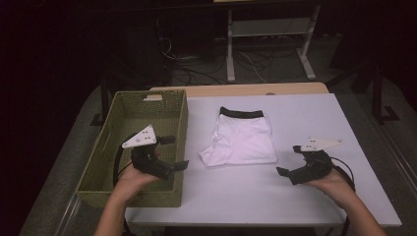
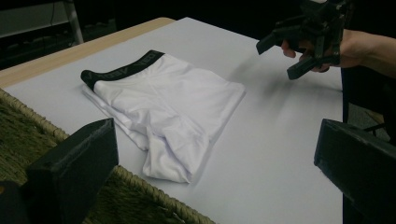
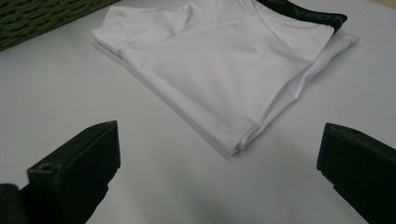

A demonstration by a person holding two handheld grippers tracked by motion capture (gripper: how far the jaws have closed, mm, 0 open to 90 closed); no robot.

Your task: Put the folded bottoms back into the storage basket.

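Jaws apart on both, nothing held. Folded white shorts (image 1: 242,139) lie mid-table (image 1: 305,196), black waistband at 12 o'clock. Left gripper (image 1: 178,151) hovers at their 9 over the wicker basket (image 1: 178,123); right gripper (image 1: 290,160) at their 4. Looks like approach step; next move likely needs both closing on the near hem corners.

I noted grey lettering on the black waistband (image 2: 122,70) of the white underwear (image 2: 163,109); it was too blurred to read.
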